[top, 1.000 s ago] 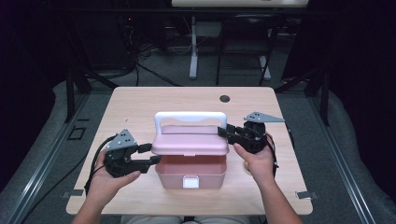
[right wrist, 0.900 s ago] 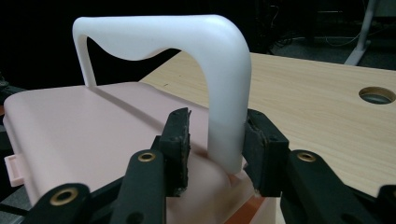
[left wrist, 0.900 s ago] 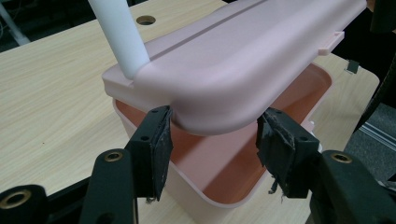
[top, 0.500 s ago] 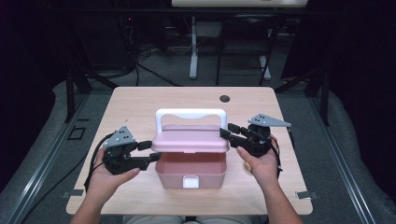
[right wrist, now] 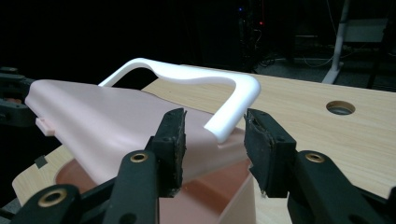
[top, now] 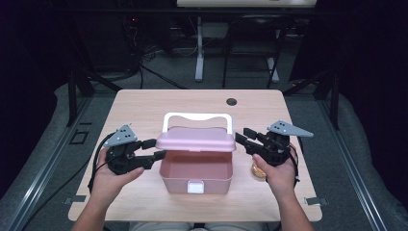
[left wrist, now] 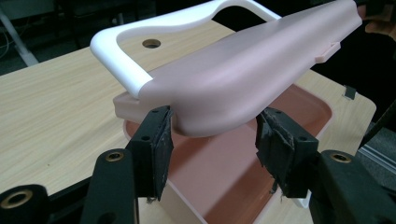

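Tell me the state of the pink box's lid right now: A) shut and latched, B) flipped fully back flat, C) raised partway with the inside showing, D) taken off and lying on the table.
C: the lid sits tilted above the pink box, still joined along its back edge, with the bare pink inside showing under it in the high view.

No words, numbers or signs can be read on anything in these pictures.
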